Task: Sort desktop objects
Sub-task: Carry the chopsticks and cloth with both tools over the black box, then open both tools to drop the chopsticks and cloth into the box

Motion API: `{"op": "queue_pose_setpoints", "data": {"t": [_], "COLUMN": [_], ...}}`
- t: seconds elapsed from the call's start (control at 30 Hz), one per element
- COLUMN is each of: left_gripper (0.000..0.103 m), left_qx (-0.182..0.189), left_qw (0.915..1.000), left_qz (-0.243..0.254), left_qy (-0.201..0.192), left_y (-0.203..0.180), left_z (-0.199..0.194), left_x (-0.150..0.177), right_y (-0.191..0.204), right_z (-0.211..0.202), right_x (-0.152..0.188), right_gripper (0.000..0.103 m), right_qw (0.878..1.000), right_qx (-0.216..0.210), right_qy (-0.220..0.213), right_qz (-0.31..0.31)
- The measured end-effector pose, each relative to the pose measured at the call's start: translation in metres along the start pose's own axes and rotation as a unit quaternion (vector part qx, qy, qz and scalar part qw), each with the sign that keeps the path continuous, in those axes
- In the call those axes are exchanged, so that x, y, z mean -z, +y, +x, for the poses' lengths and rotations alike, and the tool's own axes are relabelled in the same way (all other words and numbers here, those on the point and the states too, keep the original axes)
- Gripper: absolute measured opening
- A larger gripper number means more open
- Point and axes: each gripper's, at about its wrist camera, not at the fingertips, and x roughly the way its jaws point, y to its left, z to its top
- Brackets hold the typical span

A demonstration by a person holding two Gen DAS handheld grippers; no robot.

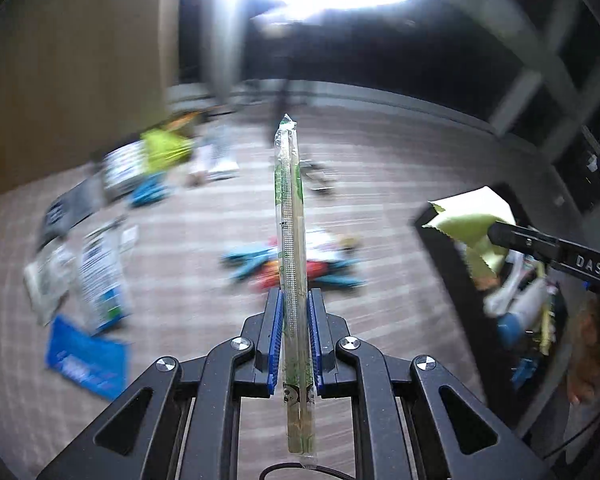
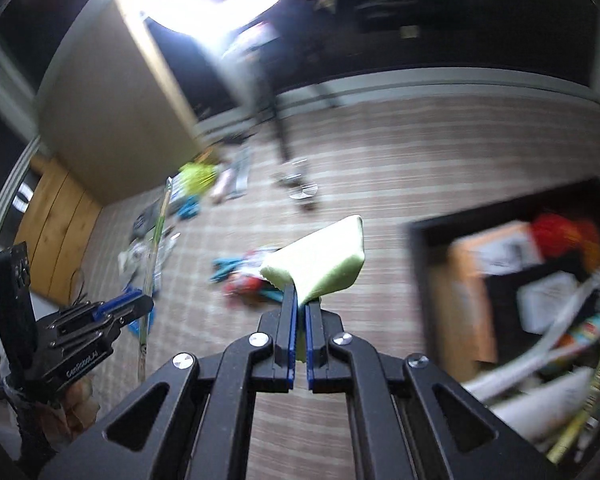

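Observation:
My left gripper (image 1: 294,300) is shut on a long pair of chopsticks in a clear green-printed wrapper (image 1: 289,216), held upright above the striped tabletop; it also shows at the left of the right wrist view (image 2: 140,305) with the wrapped chopsticks (image 2: 156,240). My right gripper (image 2: 301,300) is shut on a pale yellow-green cloth (image 2: 320,264), which also shows in the left wrist view (image 1: 470,220) above the black box (image 1: 432,240). The black box (image 2: 420,248) at the right holds several sorted items.
Loose items lie on the striped tabletop (image 1: 380,184): a blue and red pile (image 1: 292,264), a blue packet (image 1: 88,360), white leaflets (image 1: 96,280), a bright yellow-green item (image 1: 164,148). A beige panel (image 2: 112,128) stands at the back left. Both views are motion-blurred.

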Motion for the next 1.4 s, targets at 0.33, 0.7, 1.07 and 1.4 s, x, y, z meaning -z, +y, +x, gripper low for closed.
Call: {"op": "queue_pose_setpoints", "data": {"t": [0.33,0.7,1.07,1.4], "left_gripper": [0.011,0.011,0.047,0.047], "left_qx": [0.082,0.12,0.113,0.093], "left_qw": [0.9901,0.9751,0.9703,0.9764], "left_qz": [0.114,0.182,0.211,0.193], "left_qy": [0.013,0.038,0.033,0.024], "left_y": [-0.152,-0.263,-0.303,-0.266], "left_z": [0.032,0.066,0.07,0.068], "left_x": [-0.025,-0.026,-0.03,-0.037], "right_y": [-0.108,-0.182,-0.21,-0.189], "right_z": [-0.077,-0.116,-0.121,-0.111], "right_x": [0.026,0.053,0.06,0.048], "right_gripper": [0.004,0.004,0.04,0.04], "right_qw": [0.989,0.98,0.974,0.98], "right_qx": [0.092,0.112,0.121,0.116], "right_qy": [-0.045,-0.049,-0.046,-0.051], "right_qz": [0.109,0.155,0.188,0.154]}}
